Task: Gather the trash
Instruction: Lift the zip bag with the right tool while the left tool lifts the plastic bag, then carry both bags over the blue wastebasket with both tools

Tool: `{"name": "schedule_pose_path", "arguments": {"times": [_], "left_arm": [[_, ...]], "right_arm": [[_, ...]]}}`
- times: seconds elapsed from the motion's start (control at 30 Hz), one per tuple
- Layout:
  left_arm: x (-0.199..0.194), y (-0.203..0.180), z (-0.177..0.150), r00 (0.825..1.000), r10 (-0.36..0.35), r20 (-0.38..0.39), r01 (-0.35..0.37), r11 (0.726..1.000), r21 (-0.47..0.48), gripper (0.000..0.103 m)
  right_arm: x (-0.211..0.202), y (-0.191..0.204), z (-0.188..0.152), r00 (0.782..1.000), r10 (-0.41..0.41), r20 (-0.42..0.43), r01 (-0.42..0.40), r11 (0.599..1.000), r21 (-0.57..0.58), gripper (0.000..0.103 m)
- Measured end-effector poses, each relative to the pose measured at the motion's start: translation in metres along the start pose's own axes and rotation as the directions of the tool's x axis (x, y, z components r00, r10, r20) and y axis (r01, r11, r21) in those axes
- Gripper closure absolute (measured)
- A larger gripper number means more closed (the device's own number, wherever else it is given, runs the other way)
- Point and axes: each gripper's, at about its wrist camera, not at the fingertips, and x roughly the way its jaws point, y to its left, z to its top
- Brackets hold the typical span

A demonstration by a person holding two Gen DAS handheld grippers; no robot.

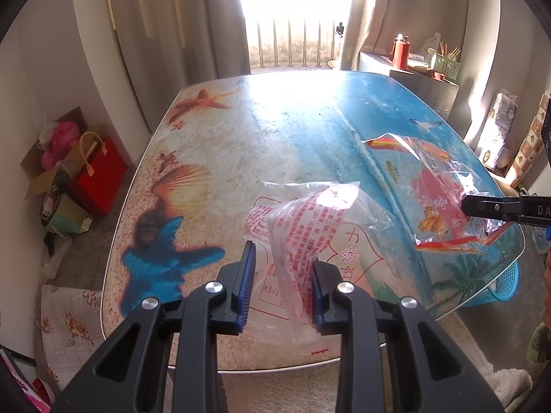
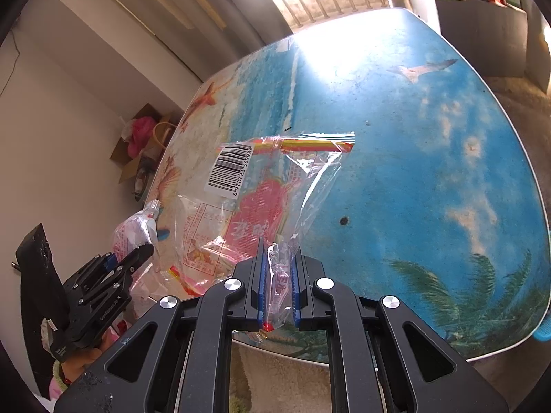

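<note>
A clear plastic bag with red print (image 1: 303, 227) lies near the front edge of the beach-print table (image 1: 241, 130). My left gripper (image 1: 284, 265) stands around its near end, jaws partly closed with a gap, the bag between the pads. In the right wrist view the same bag (image 2: 134, 234) shows at the left with the left gripper (image 2: 134, 258) on it. My right gripper (image 2: 278, 275) is shut on the corner of a clear snack wrapper with a barcode and rainbow strip (image 2: 261, 186). That wrapper (image 1: 444, 186) also shows in the left wrist view, held by the right gripper (image 1: 482, 206).
A blue mesh basket (image 1: 506, 285) sits beside the table's right front corner. Boxes and a red bag (image 1: 100, 175) stand on the floor at the left. A cabinet with a red flask (image 1: 401, 51) stands behind the table.
</note>
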Motion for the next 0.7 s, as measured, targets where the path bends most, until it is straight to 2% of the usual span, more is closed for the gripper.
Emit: {"name": "schedule_pose_path", "arguments": {"times": [0.3, 0.5, 0.7], "left_arm": [[-0.015, -0.016, 0.008, 0.999, -0.028, 0.036, 0.027, 0.999, 0.028, 0.078], [-0.029, -0.039, 0.024, 0.986, -0.146, 0.084, 0.142, 0.988, 0.06, 0.078], [-0.035, -0.088, 0.045, 0.952, -0.293, 0.086, 0.279, 0.949, 0.145, 0.078]], "right_arm": [[-0.03, -0.014, -0.007, 0.998, 0.013, 0.057, -0.014, 1.0, 0.015, 0.093], [-0.063, -0.033, -0.019, 0.992, -0.014, 0.129, 0.006, 0.998, 0.058, 0.093], [-0.103, -0.069, -0.043, 0.975, -0.056, 0.215, 0.025, 0.989, 0.147, 0.093]]}}
